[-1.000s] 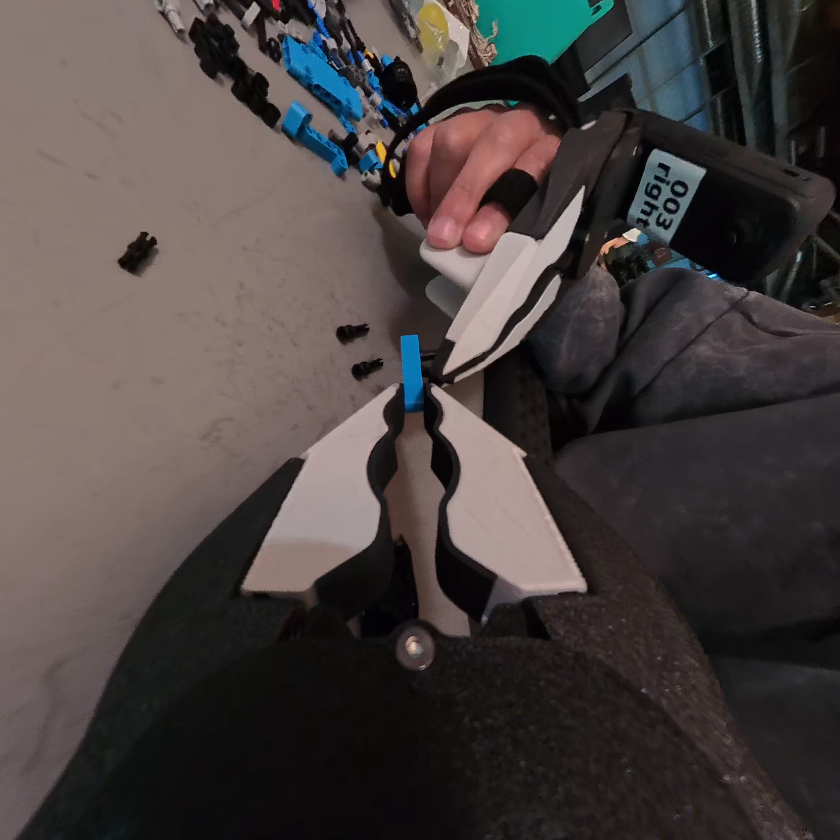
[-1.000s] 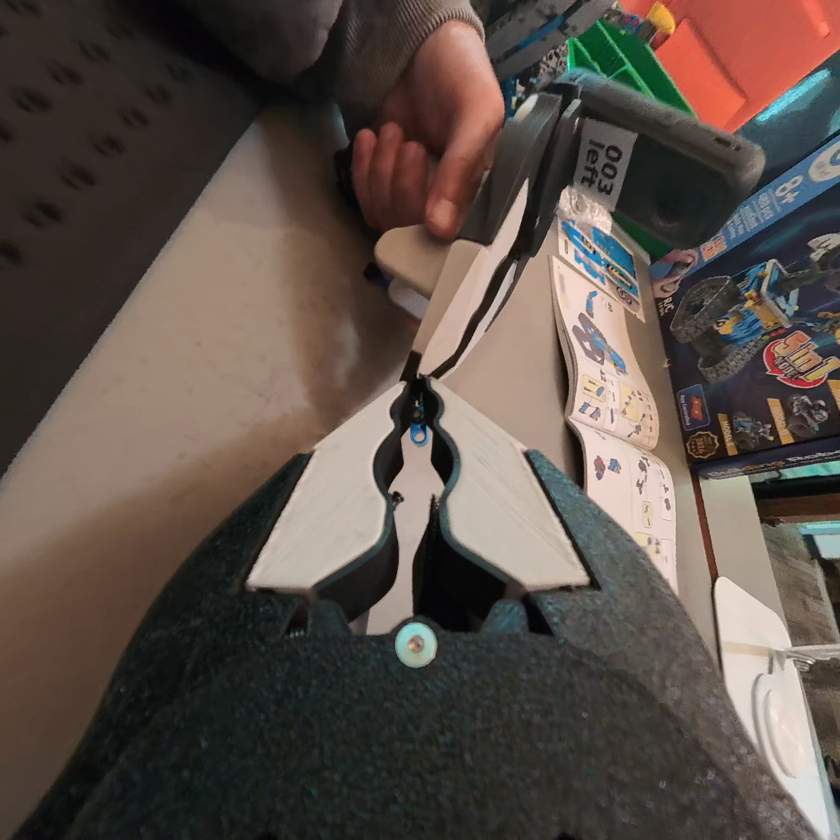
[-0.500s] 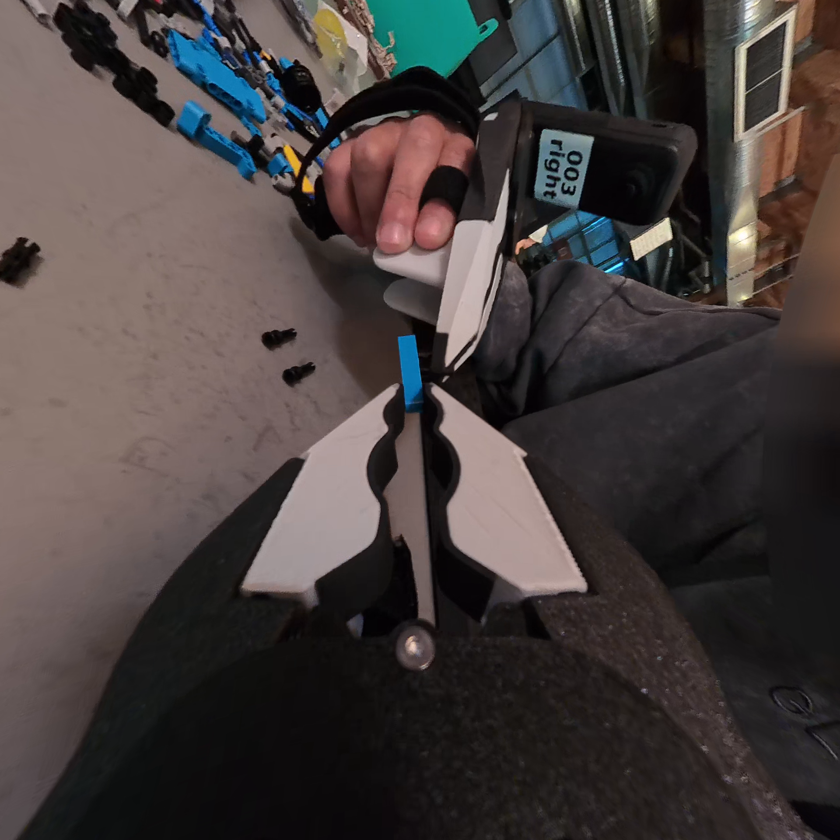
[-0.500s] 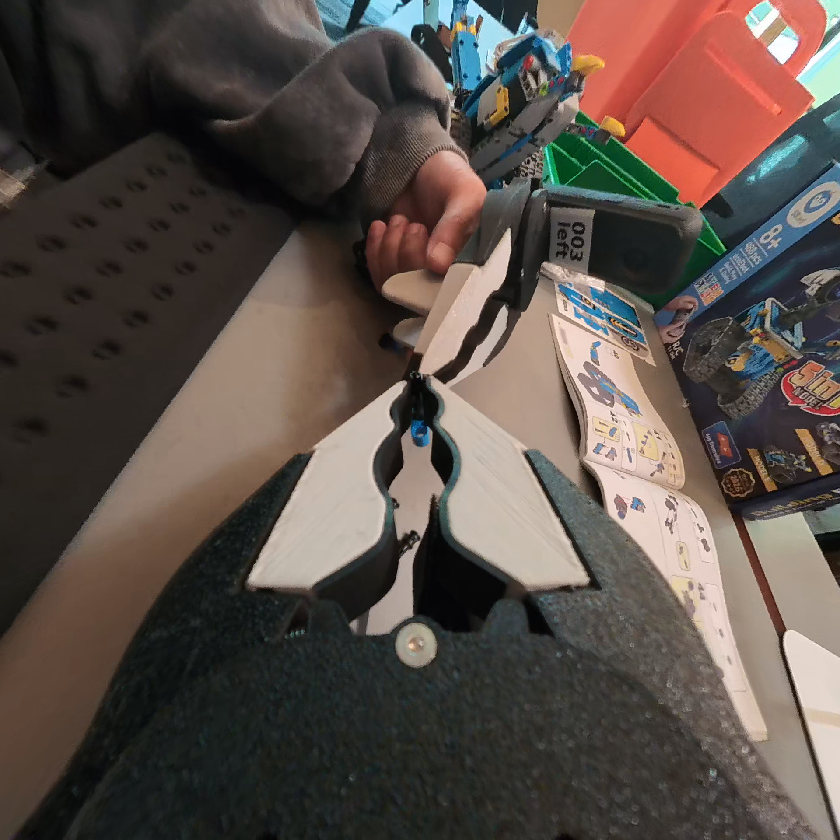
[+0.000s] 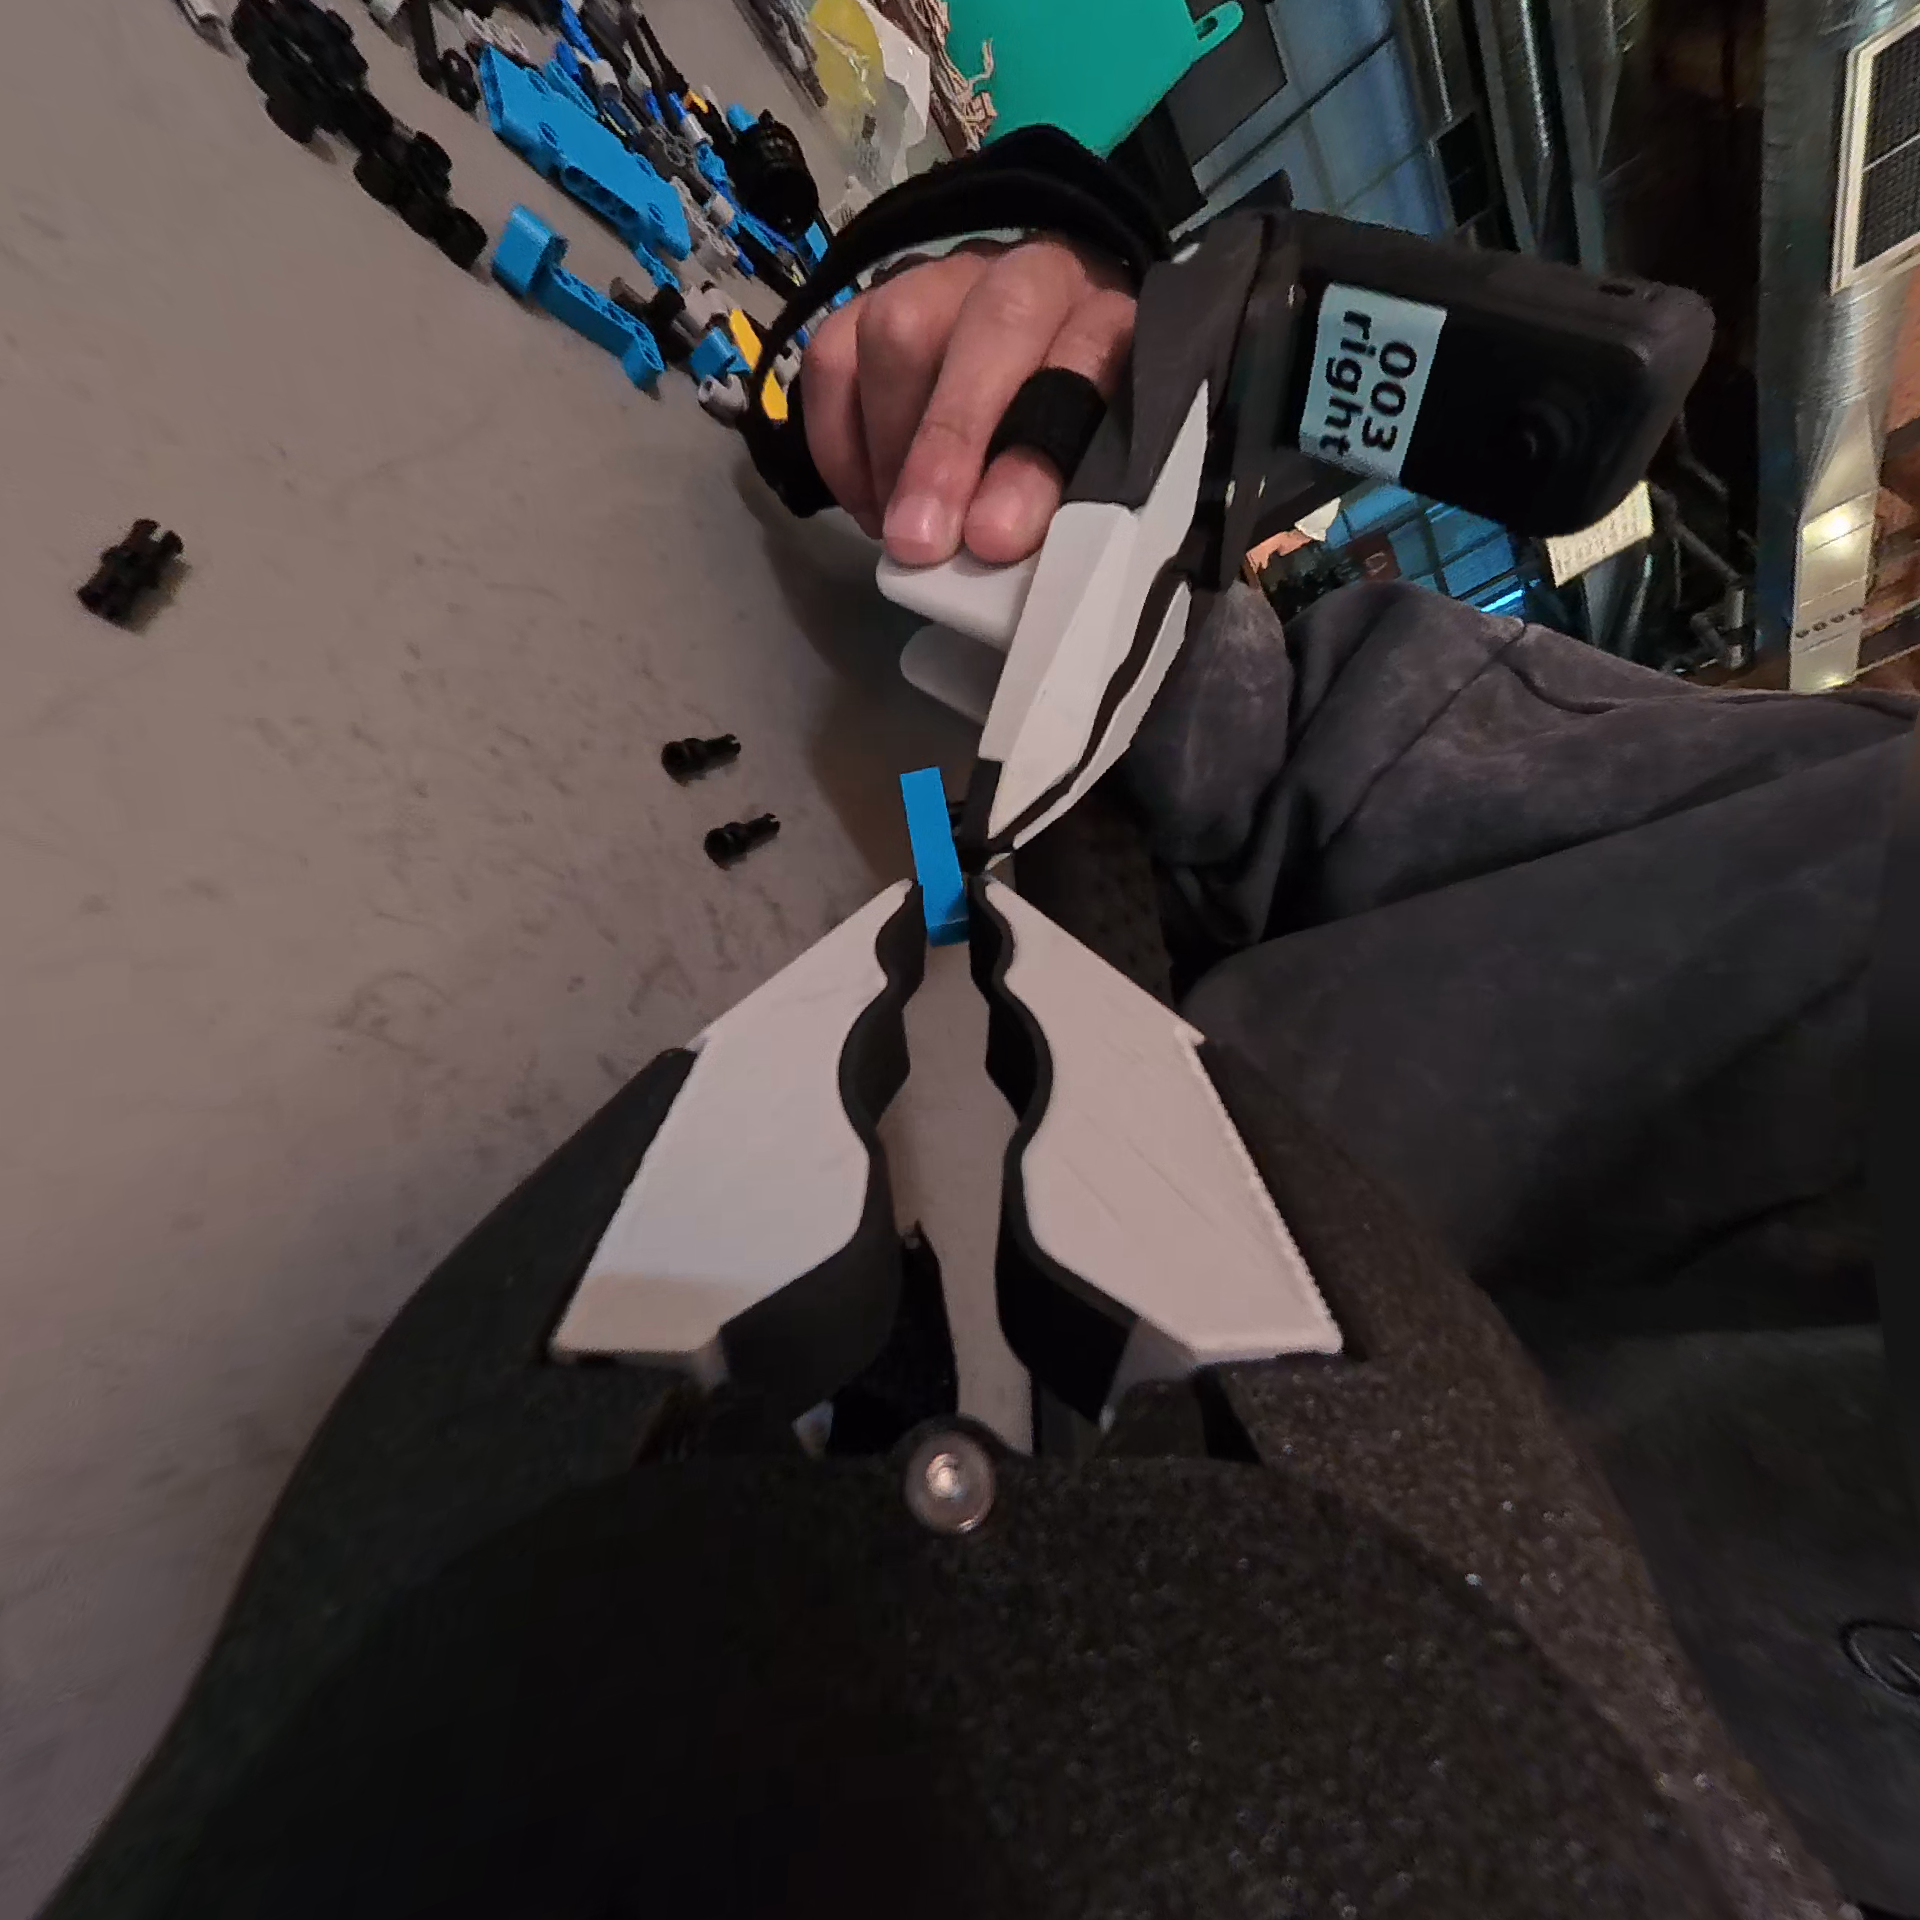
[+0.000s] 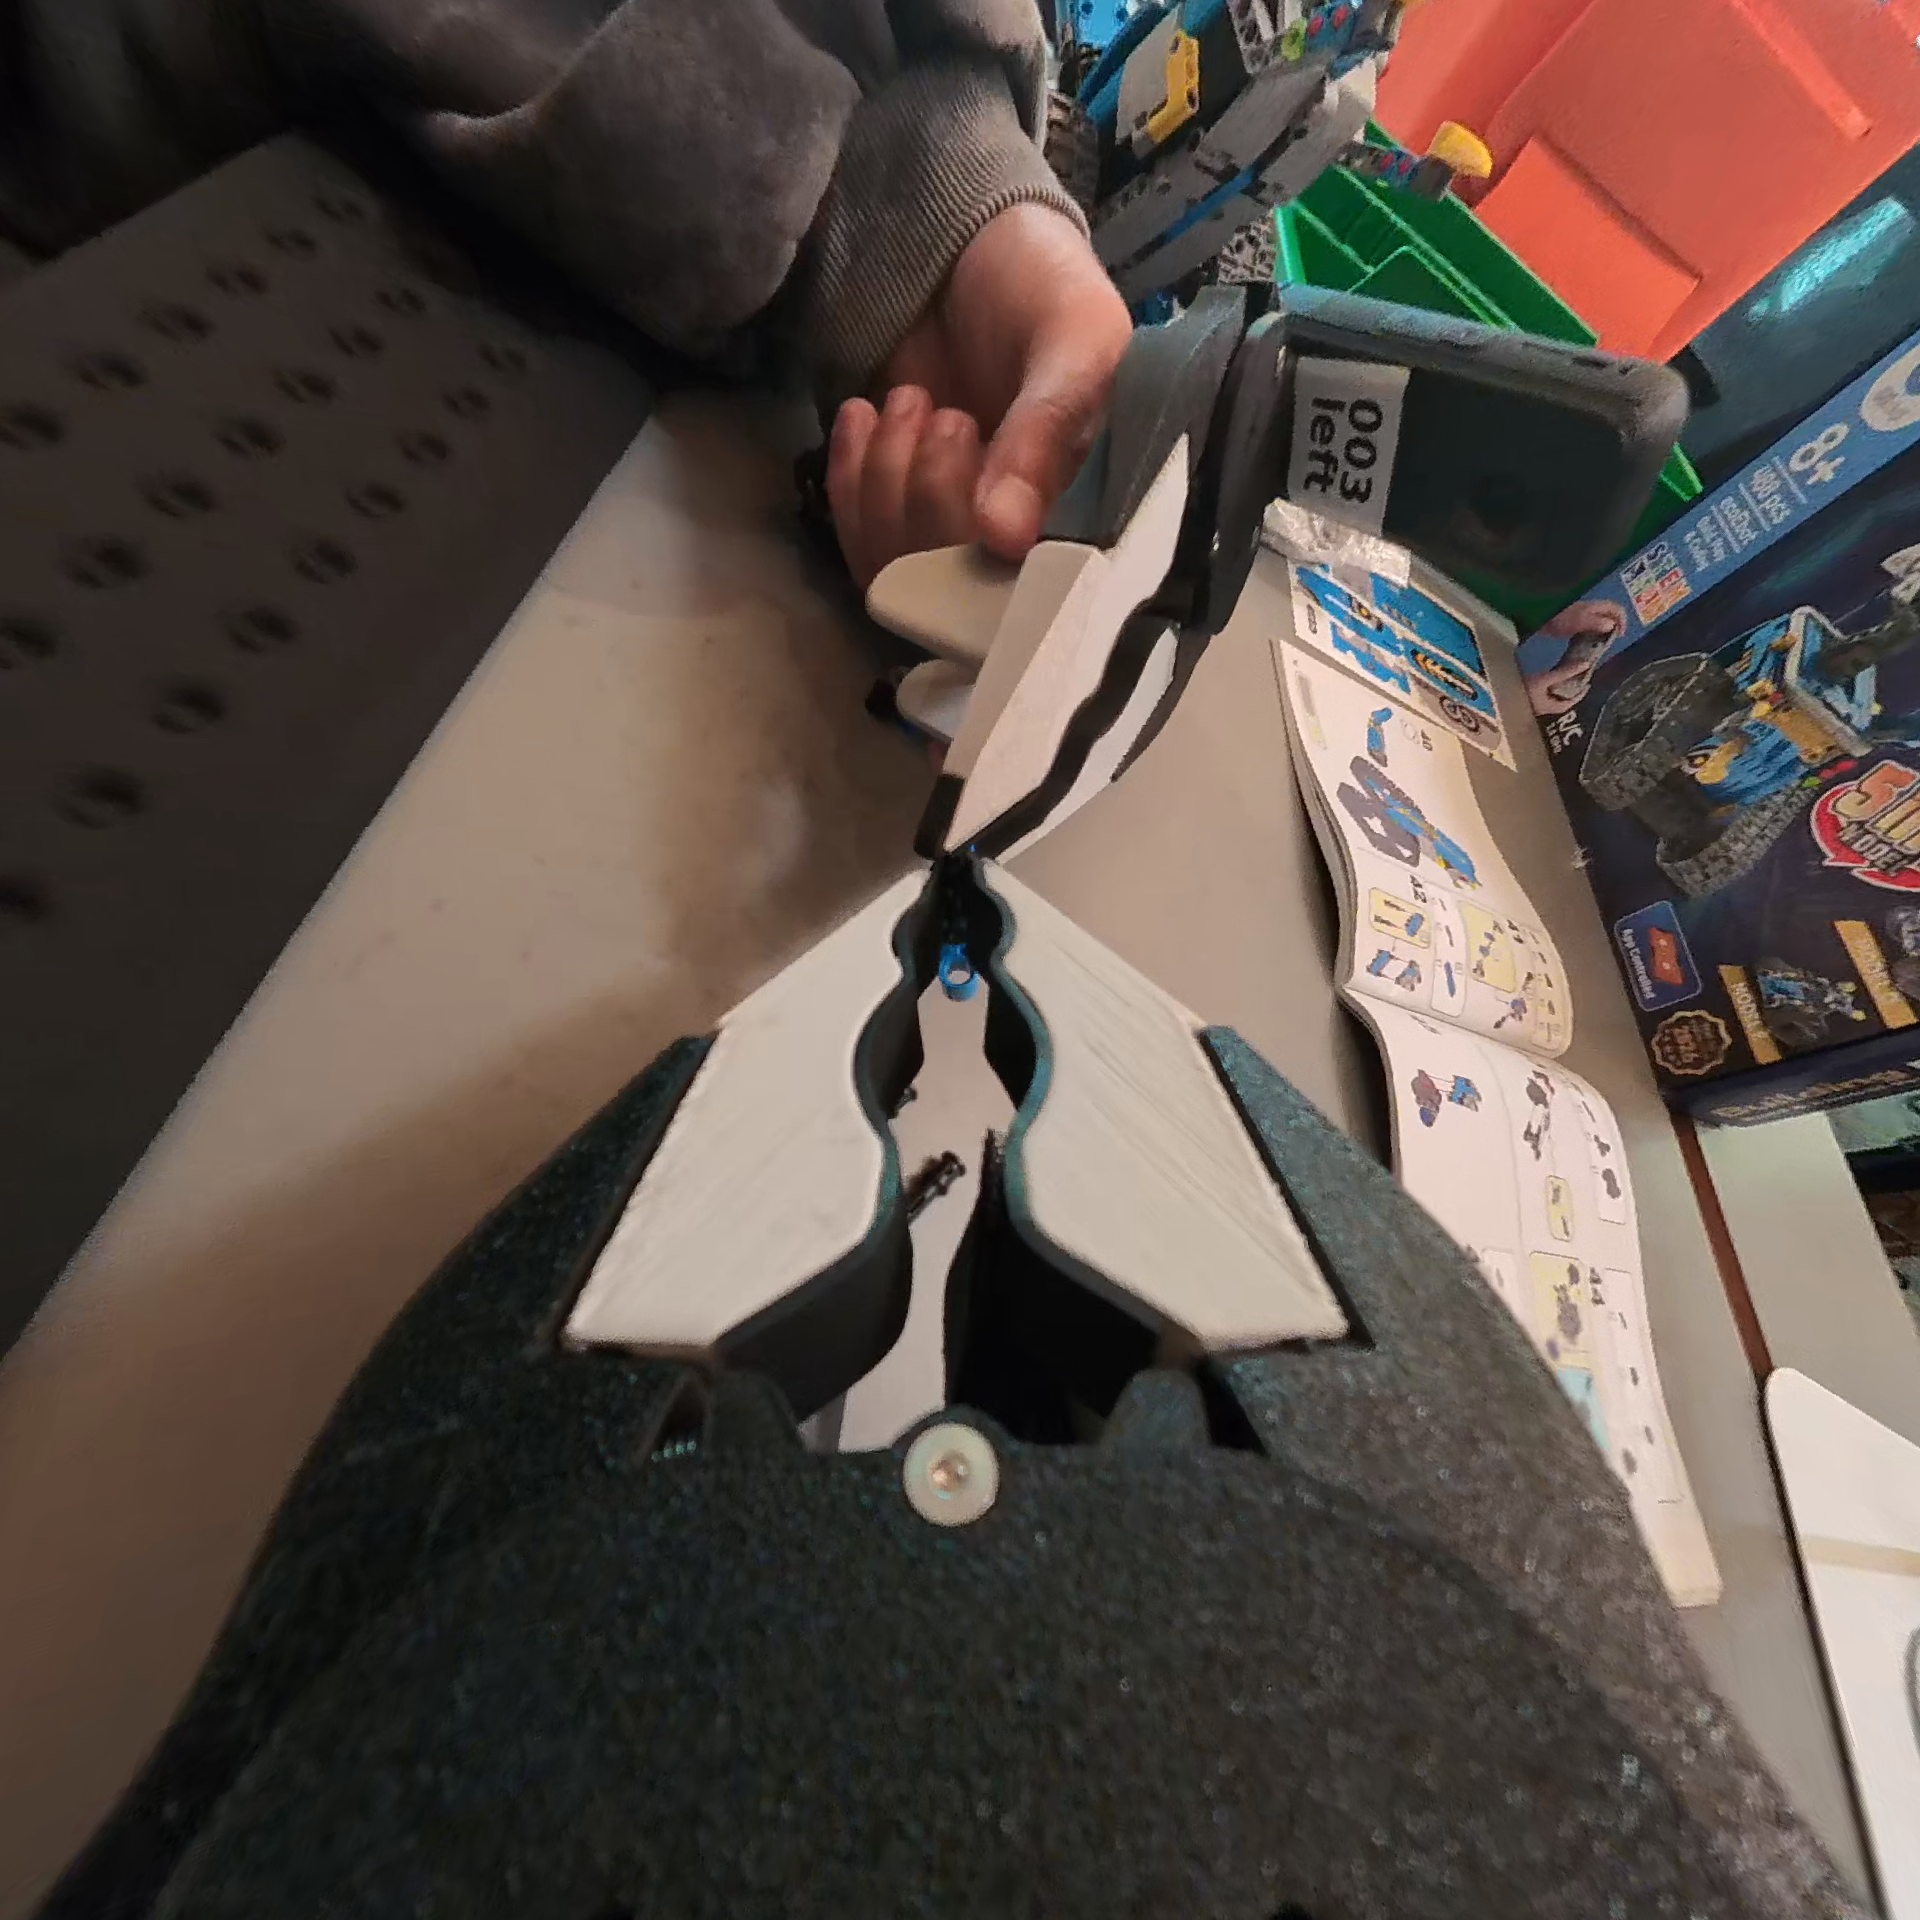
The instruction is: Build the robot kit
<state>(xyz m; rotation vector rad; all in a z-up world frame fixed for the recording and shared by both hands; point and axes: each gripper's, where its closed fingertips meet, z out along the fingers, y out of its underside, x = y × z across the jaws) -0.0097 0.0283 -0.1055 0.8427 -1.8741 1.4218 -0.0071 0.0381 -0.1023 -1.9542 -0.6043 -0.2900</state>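
A: Left wrist view: the left gripper [image 5: 948, 902] has its fingers clamped on a small blue brick [image 5: 933, 854], which stands up past the tips above the grey desk [image 5: 343, 748]. The right gripper [image 5: 987, 821] comes in from above, its tips touching the brick's side. Two black pins [image 5: 722, 795] lie just beside on the desk, a third [image 5: 130, 571] well apart, and a pile of blue and black parts [image 5: 582, 177] at the far end.

B: Right wrist view: the right gripper [image 6: 958, 902] has its fingers together on a thin black pin with a blue end [image 6: 957, 951]. The left gripper [image 6: 961, 847] meets it tip to tip. An open booklet [image 6: 1455, 987] and a toy box [image 6: 1766, 810] lie to the right.

A: How is it done well?

B: By my reading, keep both grips firm, line the pin straight with the brick's hole, and press gently; whether it is seated cannot be told
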